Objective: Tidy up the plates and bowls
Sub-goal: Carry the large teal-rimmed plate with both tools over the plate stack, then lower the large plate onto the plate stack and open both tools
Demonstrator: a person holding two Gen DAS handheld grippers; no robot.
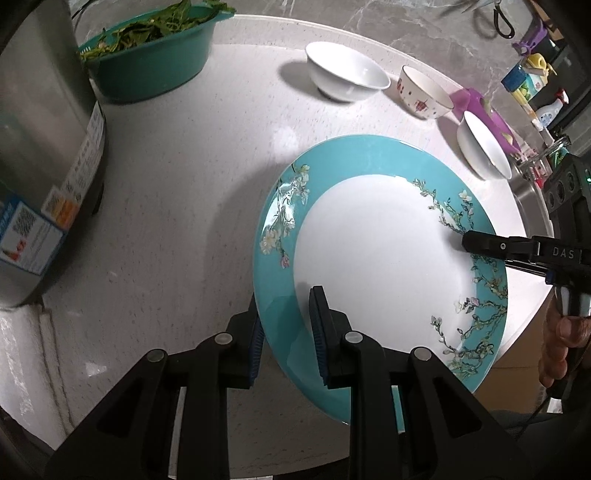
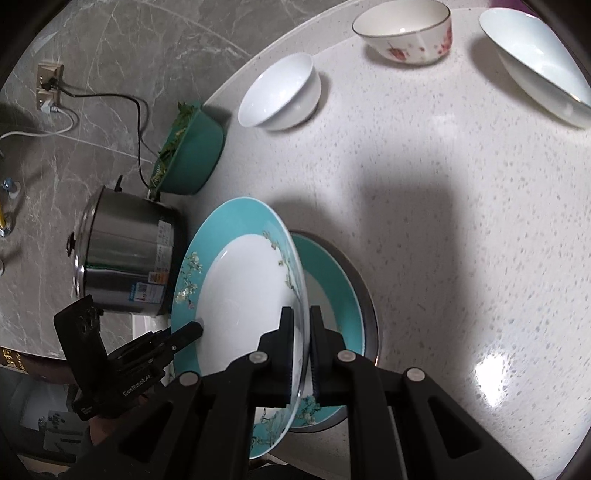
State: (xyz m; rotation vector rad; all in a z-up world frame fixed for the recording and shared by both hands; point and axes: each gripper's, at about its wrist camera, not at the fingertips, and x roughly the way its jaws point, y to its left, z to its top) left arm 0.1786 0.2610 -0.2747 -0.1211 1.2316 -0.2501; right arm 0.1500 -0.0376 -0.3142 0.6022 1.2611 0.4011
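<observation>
1. We've got the teal plate [image 1: 376, 258] by opposite rim edges, held tilted over the tabletop [image 1: 192, 177], above a second plate [image 2: 332, 280].
2. Left gripper [image 1: 288, 332] & right gripper [image 2: 303, 332]: jaws clenched on its rim.
3. Glazed ceramic: stiff, heavy-ish, slick, chips easily; rim grip w/ both is best.

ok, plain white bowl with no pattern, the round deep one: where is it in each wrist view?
Left wrist: white bowl sits top centre, on the counter beyond the teal plate, left of the red-patterned bowl.
Right wrist: white bowl sits upper centre-left, tipped by the fisheye, left of the red-patterned bowl.
Shared landmark: green basin of greens, on the bowl's left in both views.
</observation>
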